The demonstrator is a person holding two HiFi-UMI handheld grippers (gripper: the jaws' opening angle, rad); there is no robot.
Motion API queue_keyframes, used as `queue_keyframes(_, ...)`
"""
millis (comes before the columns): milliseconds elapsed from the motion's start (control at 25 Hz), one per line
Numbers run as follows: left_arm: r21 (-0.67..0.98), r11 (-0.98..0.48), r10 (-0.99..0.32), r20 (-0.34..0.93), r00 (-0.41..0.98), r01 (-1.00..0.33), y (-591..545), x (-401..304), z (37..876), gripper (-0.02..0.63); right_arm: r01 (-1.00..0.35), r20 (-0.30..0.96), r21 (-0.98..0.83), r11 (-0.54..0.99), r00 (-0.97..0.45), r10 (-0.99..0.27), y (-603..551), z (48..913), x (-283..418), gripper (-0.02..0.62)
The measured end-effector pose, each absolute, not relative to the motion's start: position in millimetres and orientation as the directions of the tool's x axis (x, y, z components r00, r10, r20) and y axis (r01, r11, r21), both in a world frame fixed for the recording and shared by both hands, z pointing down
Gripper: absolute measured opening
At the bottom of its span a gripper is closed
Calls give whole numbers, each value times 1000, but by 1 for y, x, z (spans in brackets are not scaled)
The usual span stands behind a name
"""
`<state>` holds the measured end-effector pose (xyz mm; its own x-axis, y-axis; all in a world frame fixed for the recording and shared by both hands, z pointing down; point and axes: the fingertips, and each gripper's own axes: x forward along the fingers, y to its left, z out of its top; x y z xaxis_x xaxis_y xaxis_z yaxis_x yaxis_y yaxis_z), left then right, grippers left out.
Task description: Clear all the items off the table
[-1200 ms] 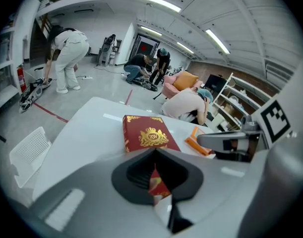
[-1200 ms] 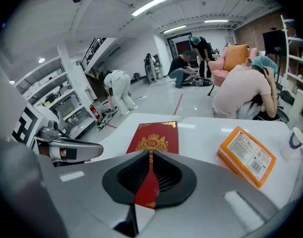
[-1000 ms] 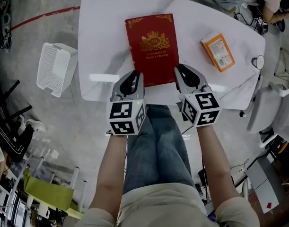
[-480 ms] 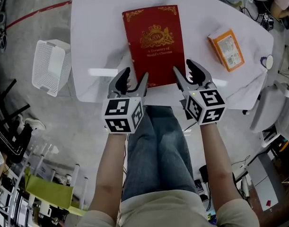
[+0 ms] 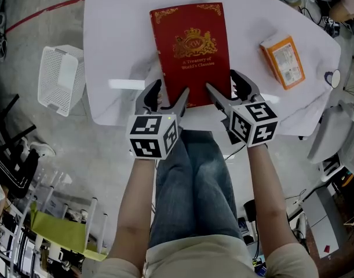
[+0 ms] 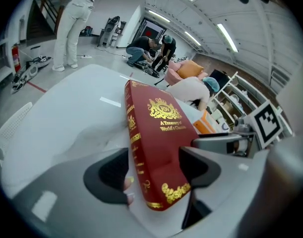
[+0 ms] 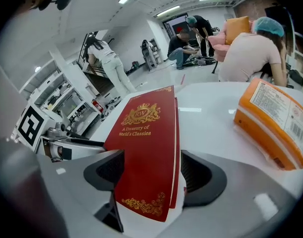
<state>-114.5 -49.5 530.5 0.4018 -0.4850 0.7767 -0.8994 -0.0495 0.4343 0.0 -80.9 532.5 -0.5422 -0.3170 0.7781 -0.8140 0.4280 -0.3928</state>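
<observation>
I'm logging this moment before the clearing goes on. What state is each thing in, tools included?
Red book: closed, flat on the white table.
Left tool: open, jaws have just been opening, book's near-left corner between them.
Right tool: open, jaws have just been opening, book's near-right corner between them.
Orange packet: lying on the table, untouched.
White basket: on the floor beside the table, looks empty.

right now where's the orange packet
In the head view, the orange packet lies on the white table, right of the red book, not touching it.
</observation>
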Motion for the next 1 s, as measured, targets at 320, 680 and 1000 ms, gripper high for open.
queue_keyframes(320,473,-49,-448,777,443,-880,-51,-107,544,370,-790,768,-436,432,-576,-279,-83,545,-5,408)
queue_keyframes(680,528,-39,-423,761,492,-848,-53,-102,551,382,-752,749,-494,436,-623,-225,-86,552,-15,420)
queue_keyframes(1000,556,-50,-404,748,526,-830,-56,-95,551,383,-741,737,-522,423,-641,-213,-86,552,-16,420)
